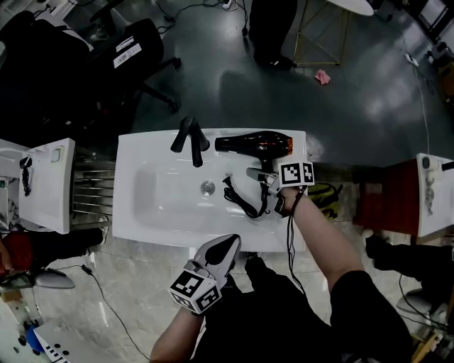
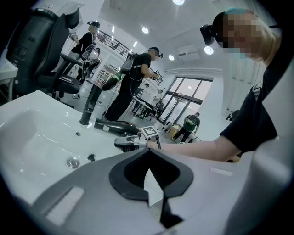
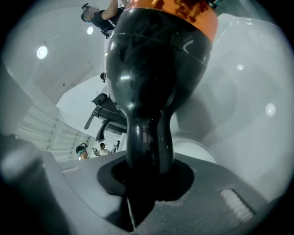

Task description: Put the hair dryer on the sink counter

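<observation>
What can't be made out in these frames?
Right claw pressing the dryer handle or not: right gripper view, dark notch hides contact.
Cord plug: head view, too small.
Dryer's orange end: right gripper view, cut by top edge.
Dryer's contact with counter: head view, hidden beneath dryer.

You've got one hair dryer (image 1: 254, 144), one faucet (image 1: 190, 139), one sink (image 1: 142, 152) (mid-frame), one drain (image 1: 207, 188), two grippers: left gripper (image 1: 230, 245), right gripper (image 1: 261, 174).
</observation>
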Demonstrator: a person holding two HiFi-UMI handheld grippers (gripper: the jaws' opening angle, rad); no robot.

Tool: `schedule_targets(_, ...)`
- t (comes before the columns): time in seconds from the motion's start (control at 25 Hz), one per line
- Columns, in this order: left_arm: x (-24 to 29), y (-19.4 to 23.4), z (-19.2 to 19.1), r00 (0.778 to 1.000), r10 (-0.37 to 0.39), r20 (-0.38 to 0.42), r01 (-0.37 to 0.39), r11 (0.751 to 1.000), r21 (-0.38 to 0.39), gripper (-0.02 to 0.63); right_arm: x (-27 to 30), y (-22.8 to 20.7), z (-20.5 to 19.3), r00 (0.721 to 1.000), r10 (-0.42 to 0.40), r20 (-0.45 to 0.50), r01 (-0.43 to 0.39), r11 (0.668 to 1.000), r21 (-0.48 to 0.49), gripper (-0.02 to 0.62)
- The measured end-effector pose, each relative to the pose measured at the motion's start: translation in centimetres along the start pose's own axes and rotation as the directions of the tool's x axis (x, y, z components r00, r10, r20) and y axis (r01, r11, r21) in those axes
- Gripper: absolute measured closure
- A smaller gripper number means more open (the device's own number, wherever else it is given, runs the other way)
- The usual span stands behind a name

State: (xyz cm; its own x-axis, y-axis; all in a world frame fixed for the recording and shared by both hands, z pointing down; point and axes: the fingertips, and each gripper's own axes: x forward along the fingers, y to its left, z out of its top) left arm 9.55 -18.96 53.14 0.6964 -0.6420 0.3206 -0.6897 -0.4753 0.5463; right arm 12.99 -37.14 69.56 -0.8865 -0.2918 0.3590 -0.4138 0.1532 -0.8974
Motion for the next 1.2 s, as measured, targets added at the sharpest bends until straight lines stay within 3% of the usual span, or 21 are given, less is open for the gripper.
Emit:
schedule_targets(0.28, 0.1, -0.3, -0.1, 1.0, 0.001, 0.001, -0.001, 1.0, -0.006, 0.603, -0.2, -0.6, -0.1, 0.991, -0.133, -0.008, 0.133, 0.99, -0.055, 0.39)
schedule_targets(0.48, -0.2, -0.6, 0.1, 1.0, 0.008, 0.003, -0.008, 1.0, -0.008, 0.603, -0.3, -1.4, -0.4, 0.961, -0.277, -0.004, 0.276, 0.96, -0.048, 0.351)
schedule_targets(0.68, -0.5, -0.8, 0.1, 1.0, 0.009, 0.01, -0.009, 1.0, -0.004, 0.603, -0.7, -2.1, 0.2, 0.93, -0.368, 0.02, 0.368, 0.929, -0.021, 0.292)
schedule_targets(1.0, -1.1, -1.2, 0.7, 1.0, -0.001, 0.021, 0.0, 1.0, 0.01, 0.603, -2.5, -2.0, 0.6, 0.895, -0.44, 0.075, 0.441, 0.897, -0.003, 0.284)
schedule_targets(1.2, -1.1, -2.0, 1.4, 1.0, -0.003, 0.03, 0.002, 1.0, 0.031, 0.603, -4.3, -1.8, 0.6, 0.899, -0.427, 0.098, 0.427, 0.904, 0.024, 0.284)
